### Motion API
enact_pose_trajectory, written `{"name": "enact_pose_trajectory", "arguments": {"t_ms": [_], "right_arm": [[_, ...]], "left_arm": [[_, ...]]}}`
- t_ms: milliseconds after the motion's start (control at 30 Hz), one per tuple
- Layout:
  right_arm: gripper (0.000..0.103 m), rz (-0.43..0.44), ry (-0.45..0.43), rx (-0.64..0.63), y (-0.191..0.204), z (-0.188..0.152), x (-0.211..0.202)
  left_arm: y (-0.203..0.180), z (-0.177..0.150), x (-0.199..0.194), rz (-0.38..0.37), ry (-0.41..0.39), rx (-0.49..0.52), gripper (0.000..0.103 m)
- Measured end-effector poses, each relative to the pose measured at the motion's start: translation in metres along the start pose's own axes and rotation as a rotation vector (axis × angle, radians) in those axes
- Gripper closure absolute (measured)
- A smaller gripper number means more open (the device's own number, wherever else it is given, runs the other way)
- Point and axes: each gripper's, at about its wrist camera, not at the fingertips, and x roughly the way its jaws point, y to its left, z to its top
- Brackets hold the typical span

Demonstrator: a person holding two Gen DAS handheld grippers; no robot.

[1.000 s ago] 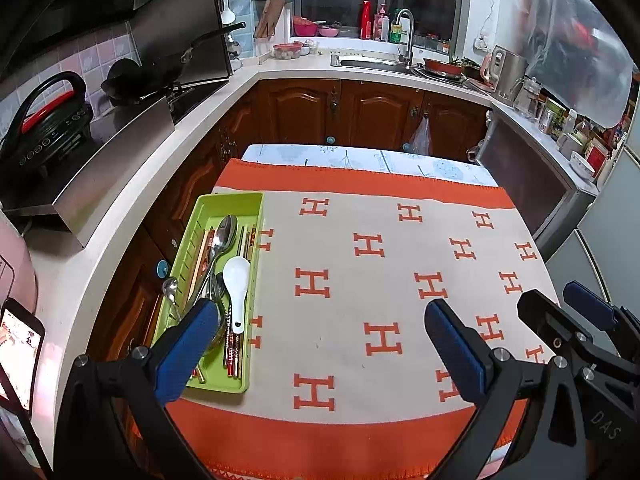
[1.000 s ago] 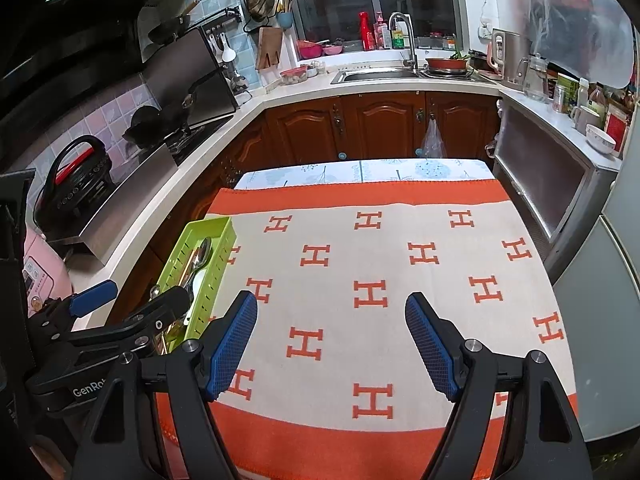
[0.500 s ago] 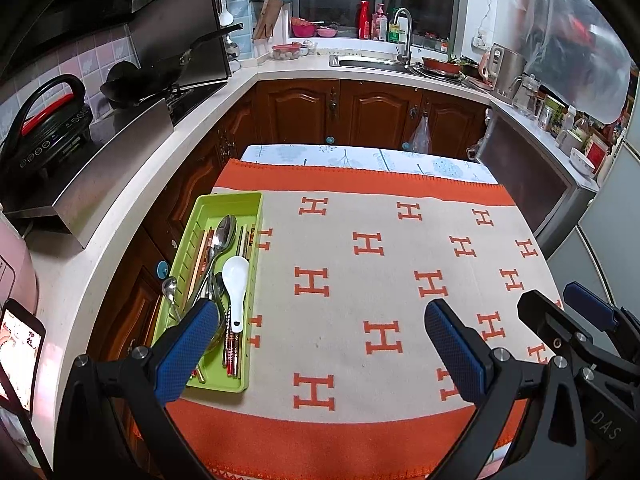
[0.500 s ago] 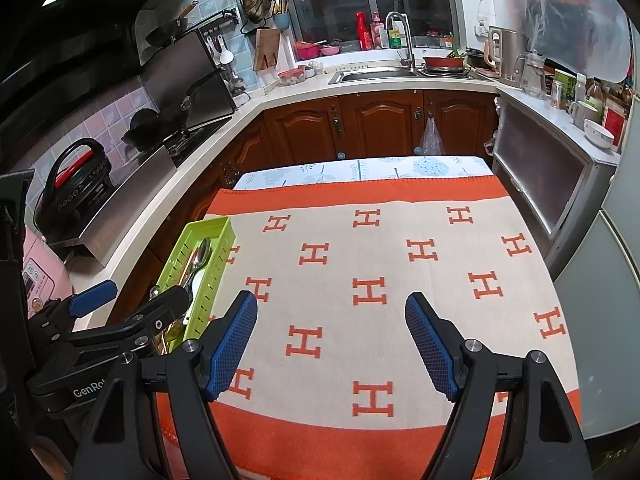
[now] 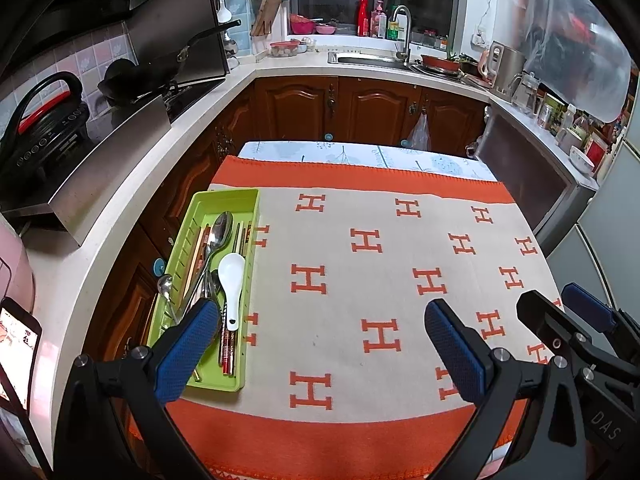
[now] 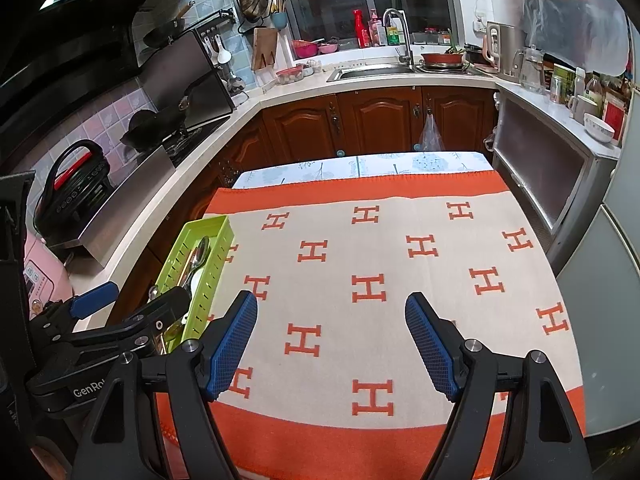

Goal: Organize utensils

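A lime-green utensil tray lies along the left edge of the table. In it rest a white ceramic spoon, a steel spoon, a smaller steel spoon and chopsticks. My left gripper hangs open over the near part of the table, its left finger in front of the tray's near end, nothing between the pads. My right gripper is open too, empty, above the cloth to the right of the tray. The left gripper's body shows at the left of the right wrist view.
An orange-and-cream cloth with H marks covers the table. A white counter with a stove, a wok and a pressure cooker runs along the left. Sink and wooden cabinets stand behind. A phone lies at near left.
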Motion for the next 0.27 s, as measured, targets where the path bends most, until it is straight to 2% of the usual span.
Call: {"name": "enact_pose_trajectory", "arguments": {"t_ms": [267], "right_arm": [[0.025,-0.003,0.005,0.007,0.0011,-0.0029,0.0008]], "left_arm": [[0.0009,-0.0001,0.0025,0.000,0.009,0.006,0.001]]}}
